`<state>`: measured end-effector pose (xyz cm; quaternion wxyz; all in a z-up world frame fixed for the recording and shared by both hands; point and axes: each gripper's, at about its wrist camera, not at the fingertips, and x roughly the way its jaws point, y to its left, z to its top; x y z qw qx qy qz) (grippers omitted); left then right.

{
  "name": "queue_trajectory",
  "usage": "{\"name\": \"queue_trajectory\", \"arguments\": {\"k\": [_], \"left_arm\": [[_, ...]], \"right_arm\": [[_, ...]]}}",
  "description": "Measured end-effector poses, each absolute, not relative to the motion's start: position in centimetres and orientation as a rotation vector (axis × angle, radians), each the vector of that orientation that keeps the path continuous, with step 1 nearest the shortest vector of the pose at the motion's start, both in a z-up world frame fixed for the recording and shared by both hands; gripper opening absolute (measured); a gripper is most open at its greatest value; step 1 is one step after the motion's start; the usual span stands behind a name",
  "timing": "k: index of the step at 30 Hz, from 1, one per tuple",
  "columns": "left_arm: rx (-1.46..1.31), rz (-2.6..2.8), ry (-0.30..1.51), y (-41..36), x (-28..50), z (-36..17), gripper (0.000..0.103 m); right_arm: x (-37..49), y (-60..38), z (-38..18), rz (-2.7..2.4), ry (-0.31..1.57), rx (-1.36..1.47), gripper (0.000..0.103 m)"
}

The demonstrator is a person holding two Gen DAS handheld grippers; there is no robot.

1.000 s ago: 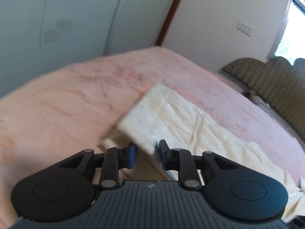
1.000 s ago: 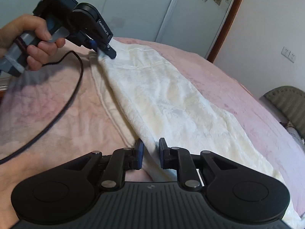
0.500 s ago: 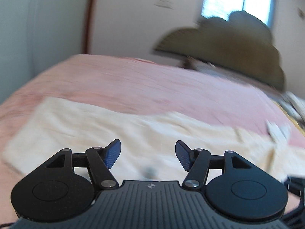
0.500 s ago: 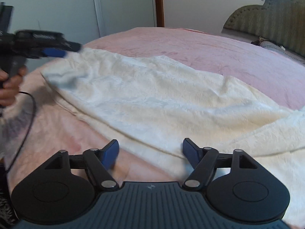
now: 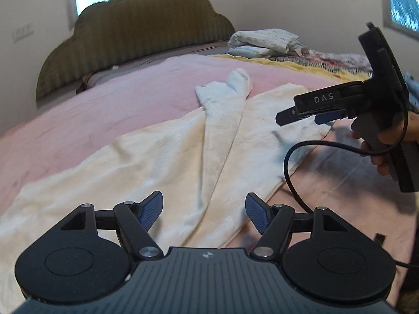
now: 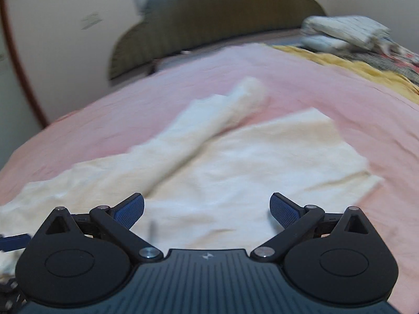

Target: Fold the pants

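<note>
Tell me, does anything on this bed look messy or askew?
Yes. One leg of the cream pants lies bunched and twisted diagonally across the other, its cuff curled, rather than flat. Crumpled bedding is heaped near the headboard.

My left gripper (image 5: 204, 210) tilts downward, jaws opening, nothing between them. My right gripper (image 6: 207, 209) does likewise, jaws opening wide; from the left wrist it sits at two o'clock, hand (image 5: 387, 144) gripping its handle.
</note>
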<state>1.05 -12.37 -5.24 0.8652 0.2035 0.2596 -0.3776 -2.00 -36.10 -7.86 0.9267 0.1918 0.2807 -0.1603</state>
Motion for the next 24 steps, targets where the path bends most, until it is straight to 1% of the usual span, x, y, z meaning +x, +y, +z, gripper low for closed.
{"name": "queue_trajectory", "arguments": {"k": [2,4,6,10,13,15,20,23,24], "left_arm": [[0.448,-0.789,0.541,-13.2,1.5,-6.0,0.067],[0.419,-0.791,0.579,-13.7,2.6,-6.6,0.052],[0.354,-0.791,0.637,-13.6,4.0,-6.7,0.047],[0.276,-0.799,0.639,-12.9,4.9,-6.9,0.037],[0.282,-0.8,0.601,-12.9,4.4,-7.2,0.036],[0.29,-0.799,0.582,-13.0,4.2,-7.4,0.036],[0.273,-0.802,0.592,-12.9,4.5,-7.6,0.037],[0.27,-0.796,0.595,-12.9,4.7,-7.6,0.044],[0.272,-0.793,0.594,-13.0,4.7,-7.6,0.051]], "right_arm": [[-1.9,-37.2,-9.2,-0.319,0.586,0.448,0.103],[-2.3,-36.9,-9.7,-0.316,0.546,0.414,0.103],[-2.0,-35.2,-9.7,-0.339,0.572,0.309,0.103],[-2.4,-32.4,-8.6,-0.345,0.503,0.195,0.103],[-1.8,-30.6,-7.3,-0.297,0.448,0.17,0.103],[-0.6,-28.6,-6.2,-0.26,0.426,0.094,0.103],[3.9,-24.0,-5.6,-0.208,0.474,-0.081,0.103],[5.9,-23.6,-6.3,-0.237,0.538,-0.083,0.103],[6.2,-23.7,-6.7,-0.288,0.559,-0.098,0.103]]}}
